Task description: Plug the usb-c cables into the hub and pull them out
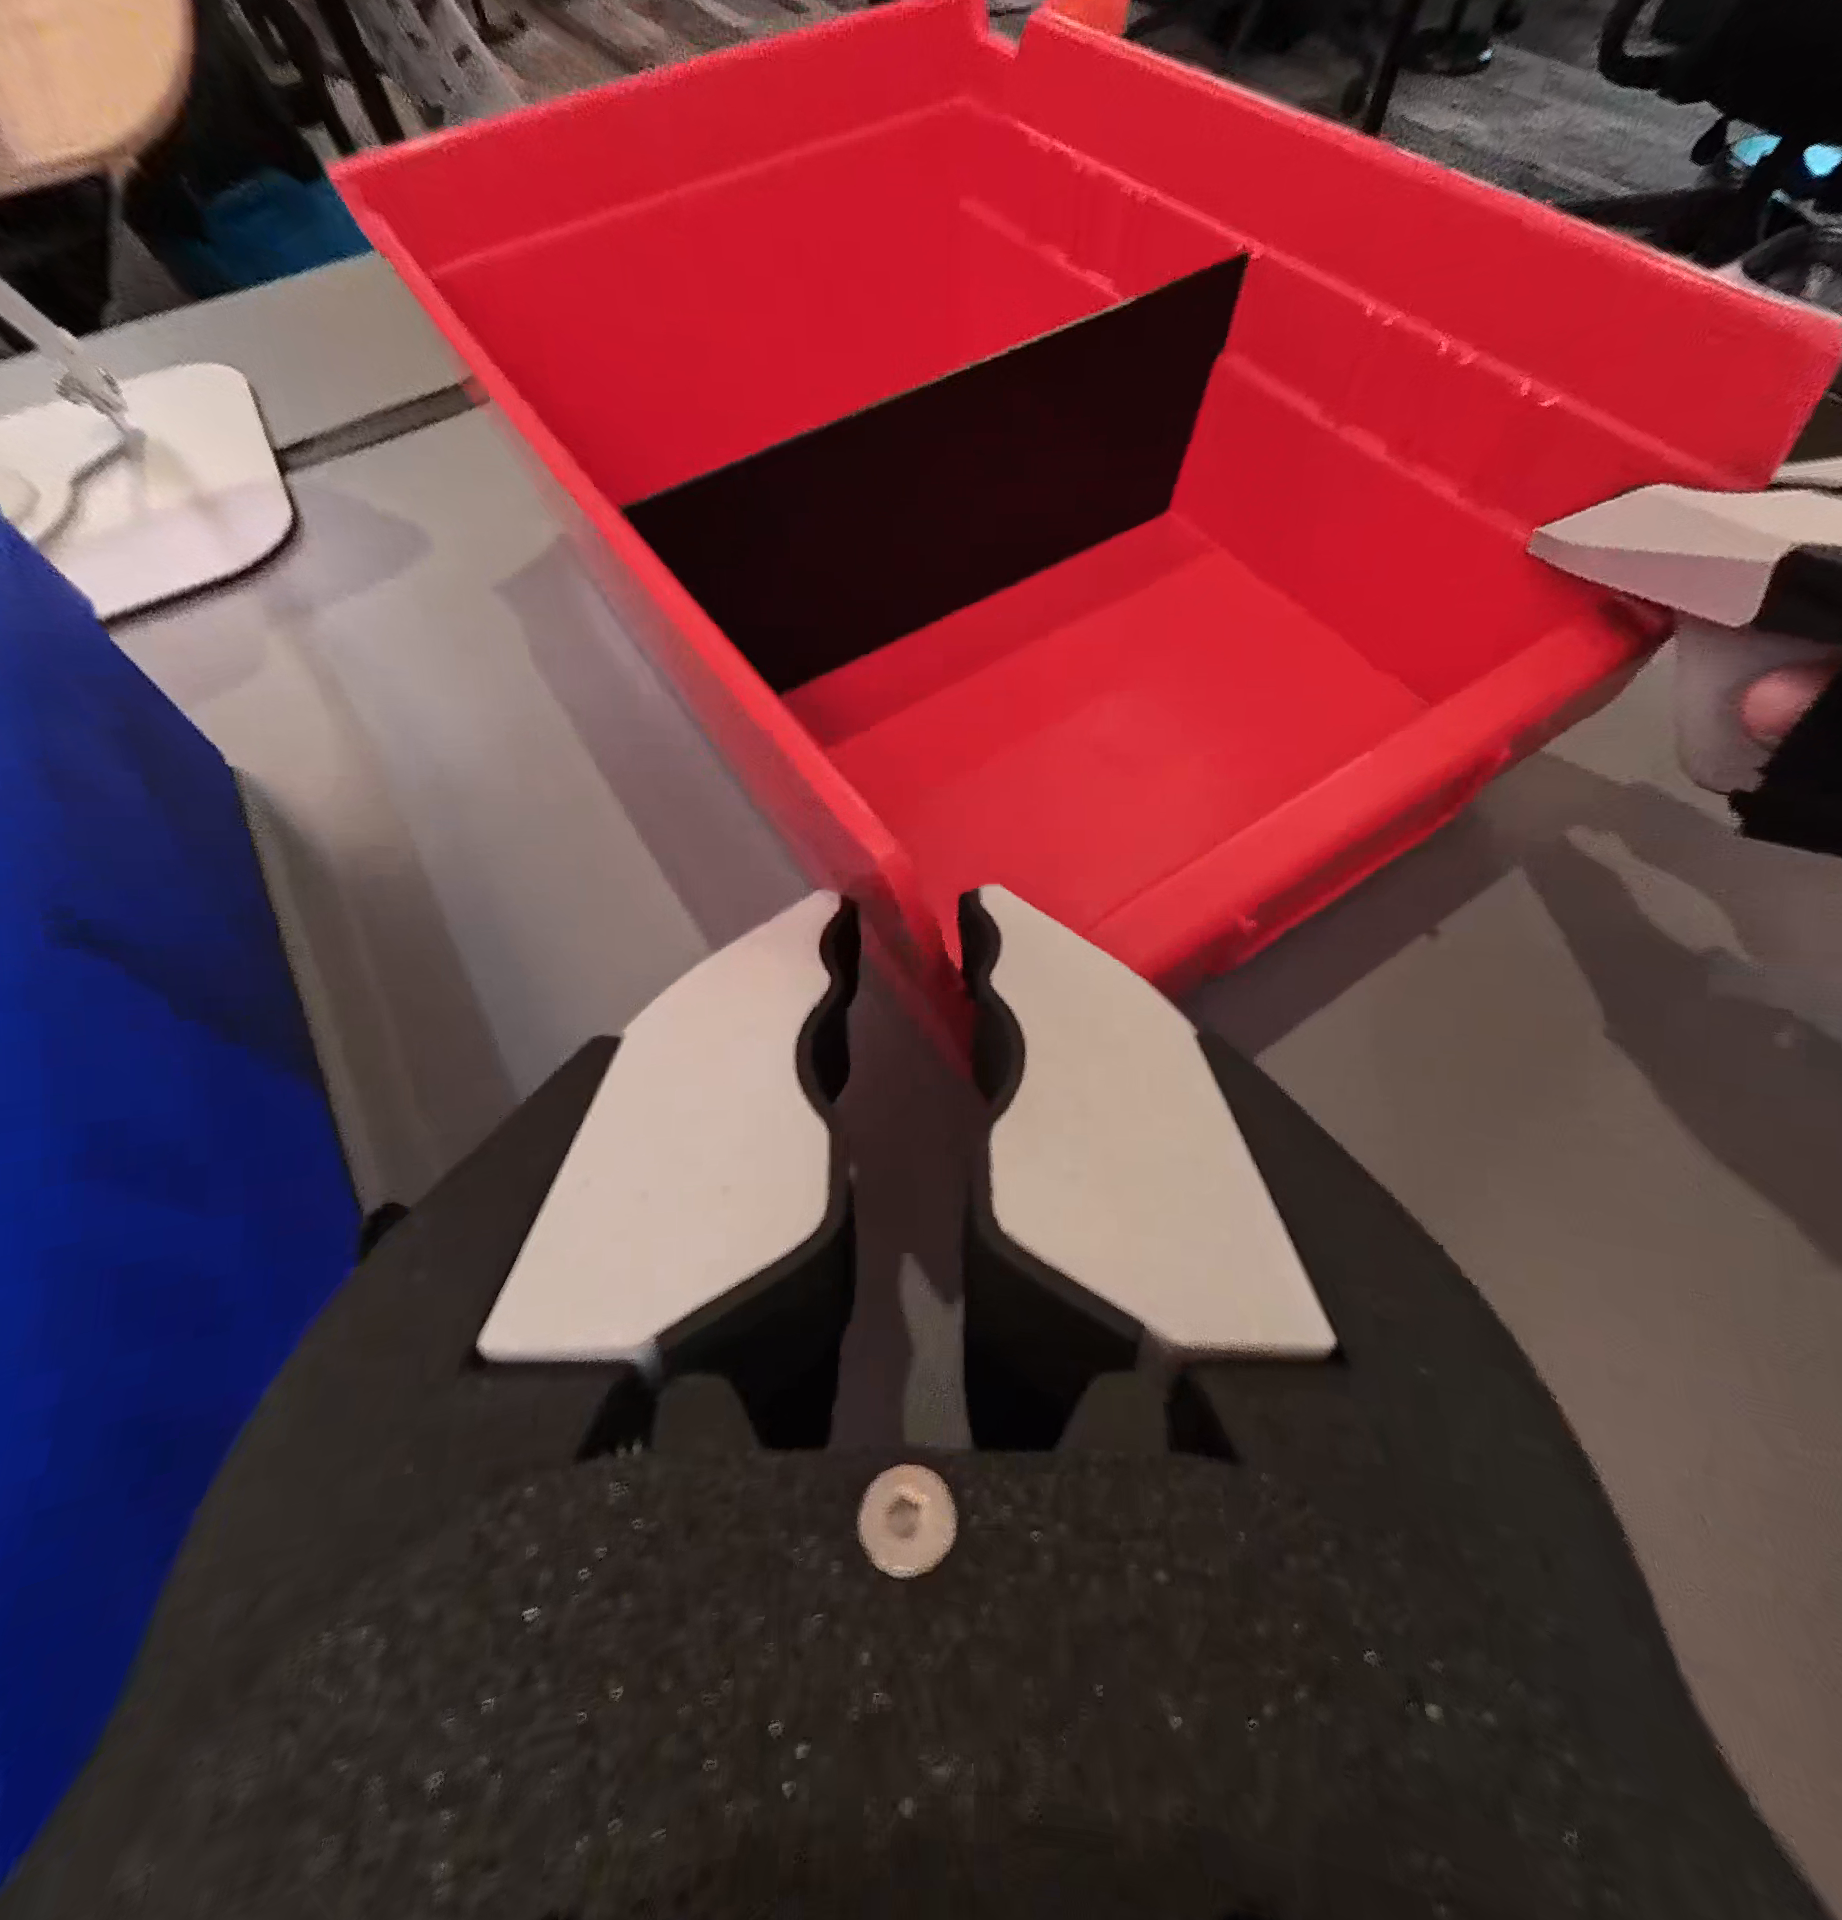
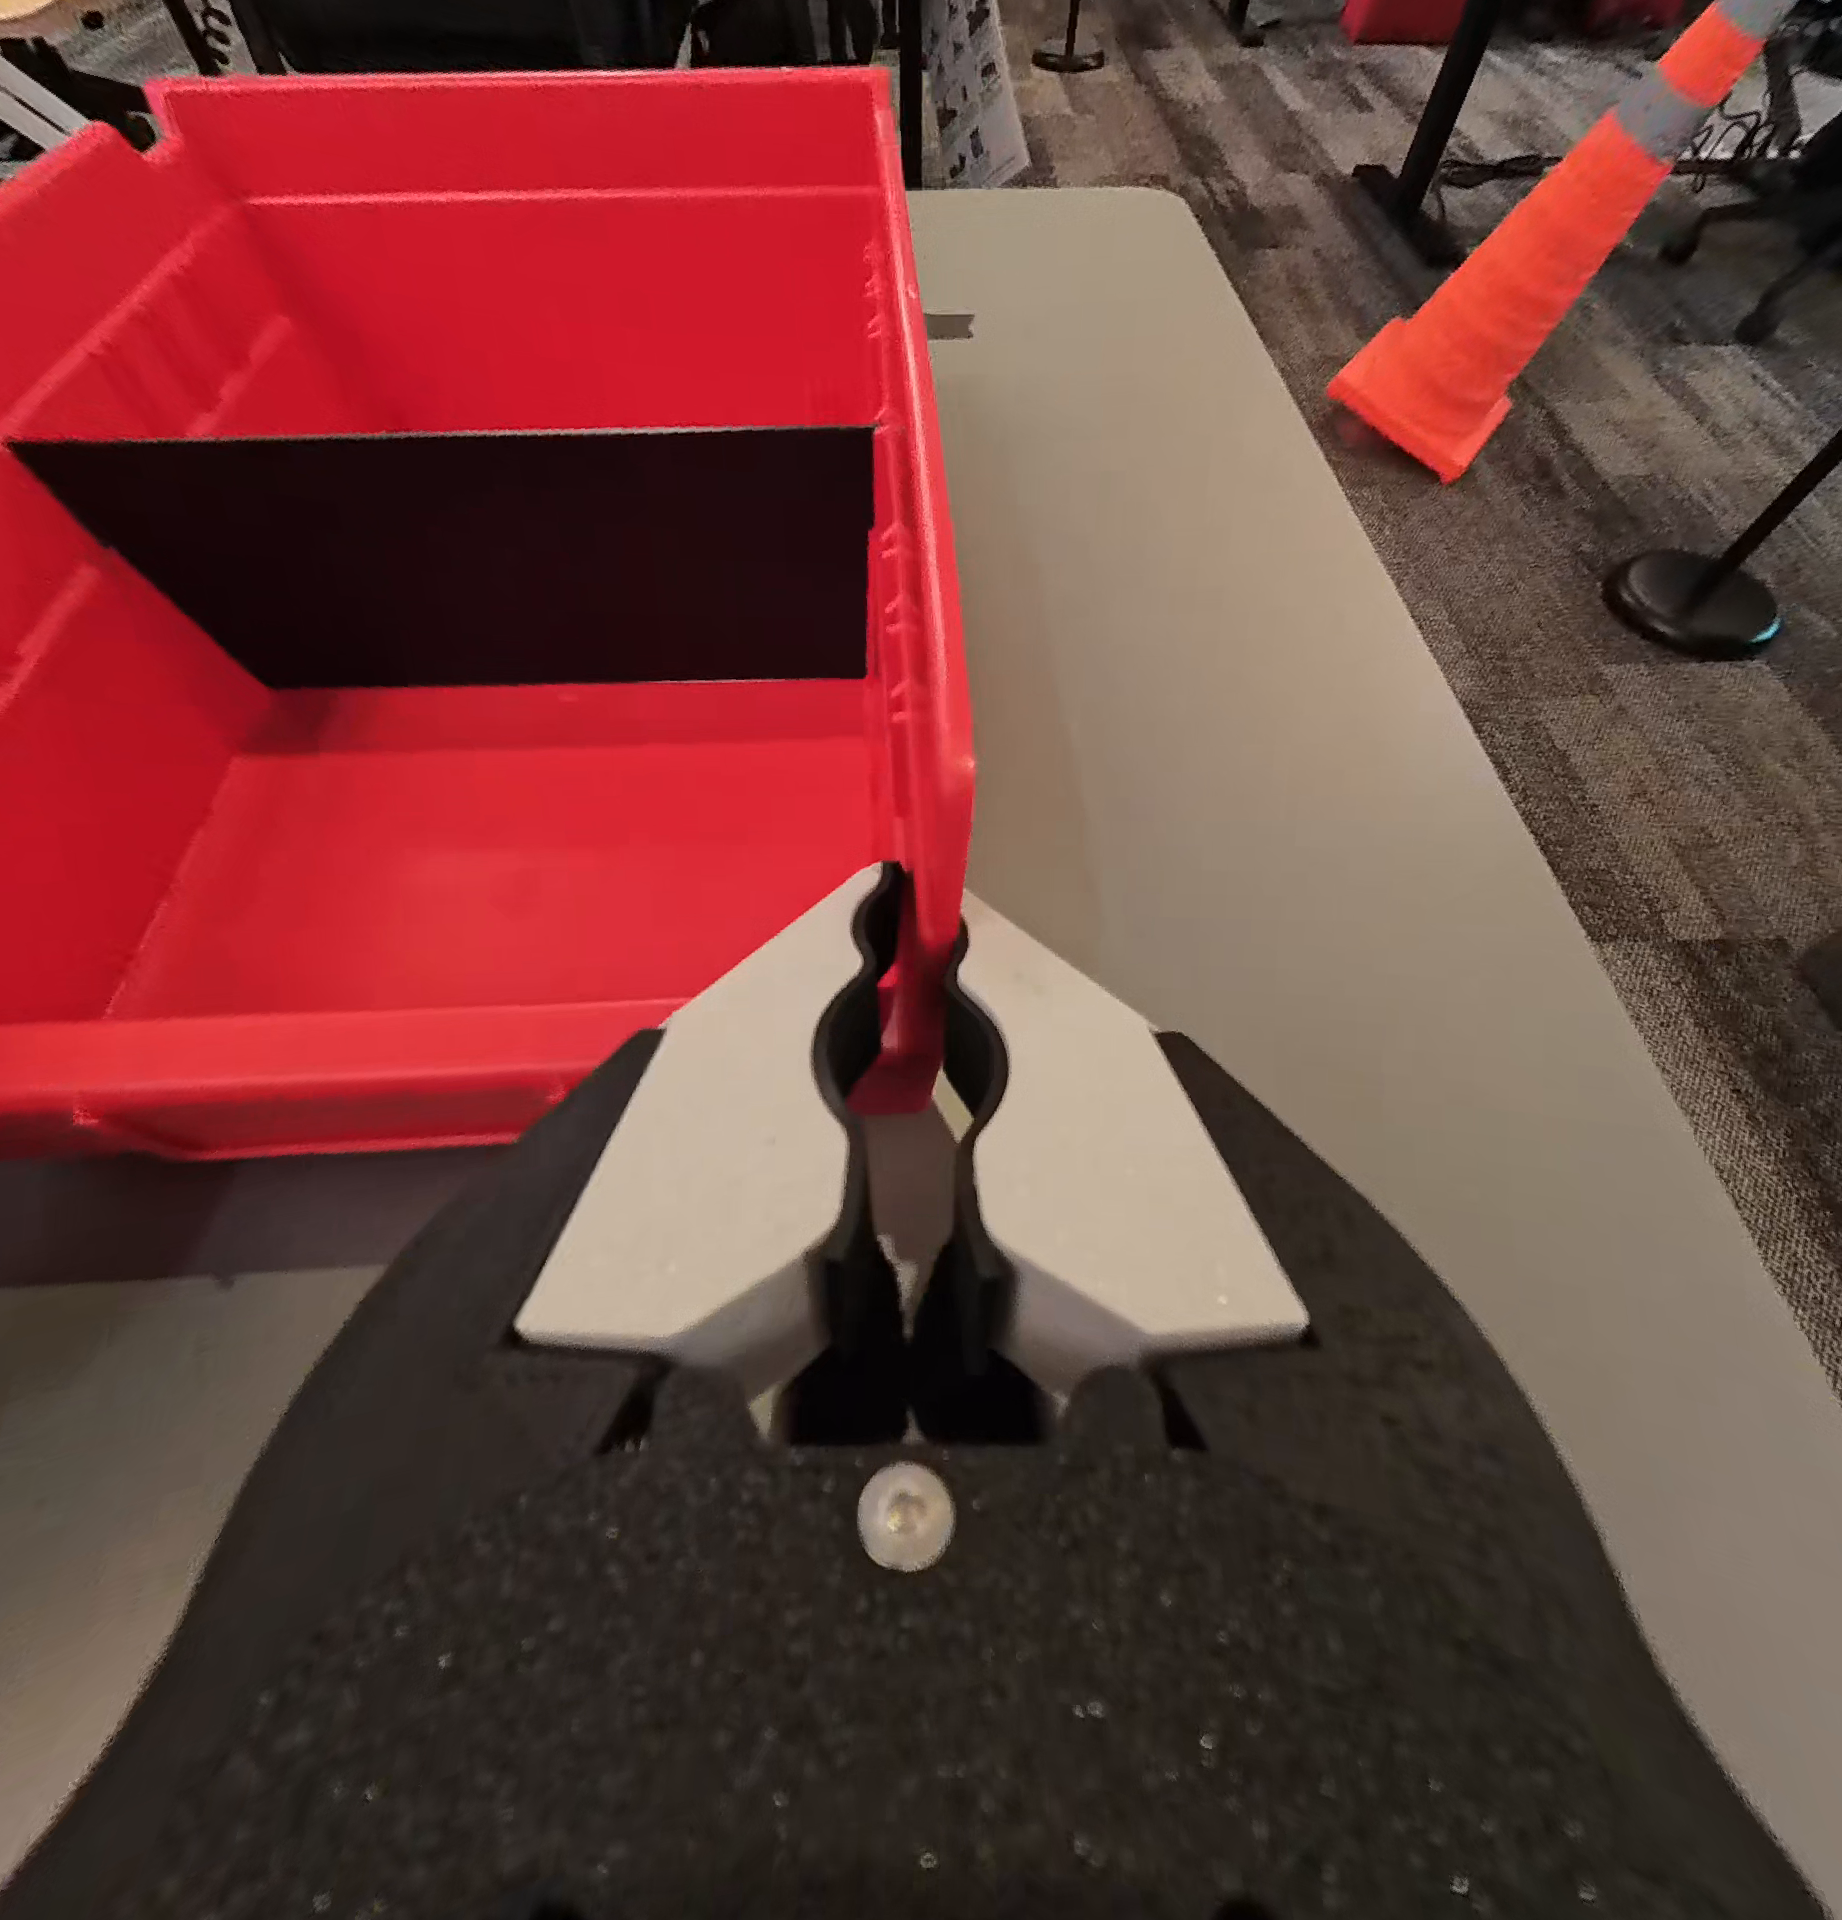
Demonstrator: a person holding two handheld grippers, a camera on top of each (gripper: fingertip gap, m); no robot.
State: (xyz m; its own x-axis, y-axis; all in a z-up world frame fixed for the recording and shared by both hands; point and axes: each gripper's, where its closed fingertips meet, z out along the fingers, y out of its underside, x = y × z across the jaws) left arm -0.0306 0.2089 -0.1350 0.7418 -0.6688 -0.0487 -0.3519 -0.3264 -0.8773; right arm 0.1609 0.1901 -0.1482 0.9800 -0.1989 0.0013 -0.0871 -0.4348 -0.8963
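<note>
Tongs, left [image 1: 909, 920] and right [image 2: 925, 902], each clamped on red bin [image 1: 1104, 748] corners.

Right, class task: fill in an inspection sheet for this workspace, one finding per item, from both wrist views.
Surface: grey table, bare around the bin.
Job's things: hub and usb-c cables, nothing seen.
Clutter: red bin with black divider, near compartment empty; white stand base far left.
Grippers: left gripper straddles the bin's left wall, contact unclear; right gripper shut on the bin's right wall.
Cables: nothing seen.
Surroundings: orange cone and black post base on carpet.
</note>
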